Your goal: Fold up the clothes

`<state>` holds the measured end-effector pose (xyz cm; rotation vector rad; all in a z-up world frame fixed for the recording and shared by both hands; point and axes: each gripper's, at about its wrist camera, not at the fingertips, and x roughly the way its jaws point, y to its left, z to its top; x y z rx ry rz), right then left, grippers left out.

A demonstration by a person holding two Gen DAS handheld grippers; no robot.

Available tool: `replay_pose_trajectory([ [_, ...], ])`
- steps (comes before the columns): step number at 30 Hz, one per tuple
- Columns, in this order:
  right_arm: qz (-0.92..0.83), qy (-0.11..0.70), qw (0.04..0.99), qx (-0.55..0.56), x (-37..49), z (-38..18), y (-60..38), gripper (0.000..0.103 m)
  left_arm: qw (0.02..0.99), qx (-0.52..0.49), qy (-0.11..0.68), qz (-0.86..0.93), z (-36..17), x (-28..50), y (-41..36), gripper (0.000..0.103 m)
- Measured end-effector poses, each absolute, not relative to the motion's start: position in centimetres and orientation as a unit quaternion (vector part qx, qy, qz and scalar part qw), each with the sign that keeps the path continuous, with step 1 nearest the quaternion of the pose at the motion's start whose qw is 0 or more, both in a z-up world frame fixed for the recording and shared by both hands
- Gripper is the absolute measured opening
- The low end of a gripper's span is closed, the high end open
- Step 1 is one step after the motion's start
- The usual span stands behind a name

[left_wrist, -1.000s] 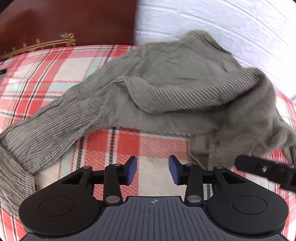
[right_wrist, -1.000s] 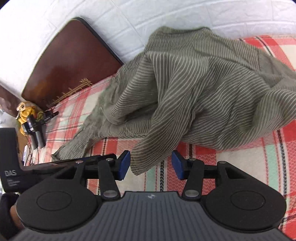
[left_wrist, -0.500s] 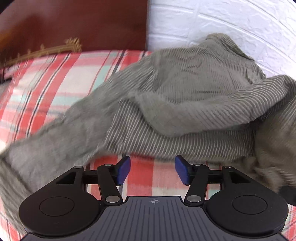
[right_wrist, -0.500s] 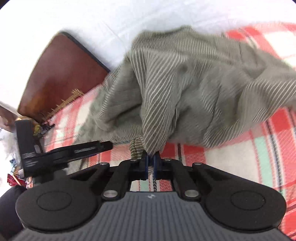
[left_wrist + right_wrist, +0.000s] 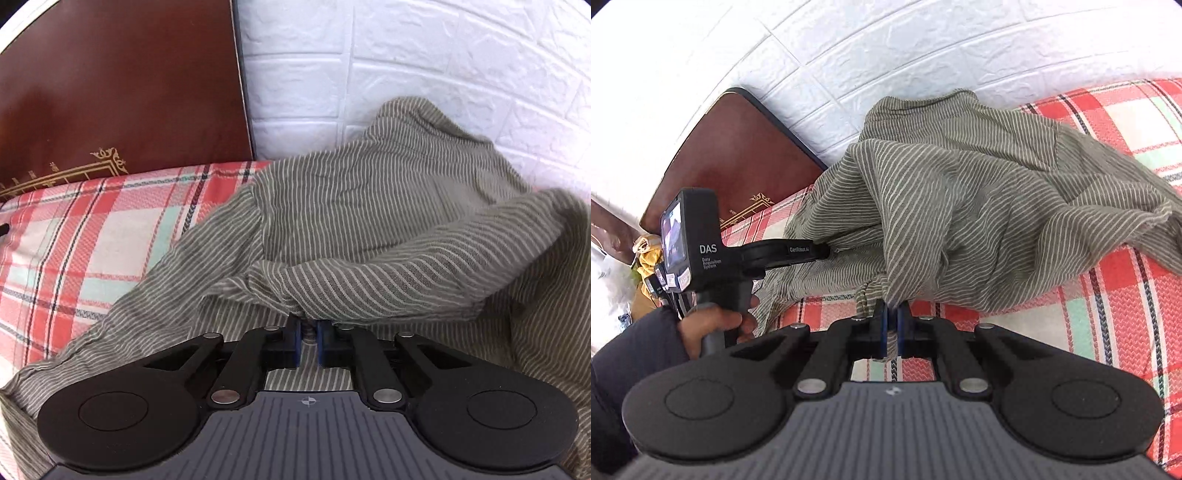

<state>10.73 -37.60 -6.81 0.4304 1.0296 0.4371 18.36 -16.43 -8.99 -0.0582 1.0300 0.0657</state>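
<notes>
1. Striped shirt (image 5: 369, 206) lies crumpled in a heap on the plaid bed cover (image 5: 92, 236), bunched up against the white brick wall (image 5: 424, 66).
2. Left gripper (image 5: 308, 341) has its blue fingers clamped on a raised fold of the grey-green fabric.
3. Right gripper (image 5: 891, 325) pinches another hanging fold, fingers drawn together on the cloth.
4. A hand (image 5: 713, 325) grips the left tool's handle, beside the brown headboard (image 5: 738, 155).

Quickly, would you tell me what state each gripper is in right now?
Left gripper: closed, pinching a fold of the striped olive shirt.
Right gripper: closed, pinching another fold of that shirt.
</notes>
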Motion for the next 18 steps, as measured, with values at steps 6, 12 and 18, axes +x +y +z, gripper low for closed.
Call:
replay_pose_trajectory([
  [6, 0.204, 0.469, 0.841, 0.177, 10.7, -5.2, -39.3, 0.005, 0.879, -0.071, 0.472, -0.002, -5.3, 17.9, -14.6, 0.002],
  [12, 0.171, 0.449, 0.863, 0.156, 11.3, -3.5, -42.3, 0.005, 0.885, -0.09, 0.456, -0.002, -3.4, 18.0, -13.1, 0.002],
  [18, 0.114, 0.438, 0.881, 0.139, 13.8, -4.6, -44.6, 0.005, 0.873, -0.089, 0.48, 0.006, -5.2, 19.5, -13.4, 0.003],
])
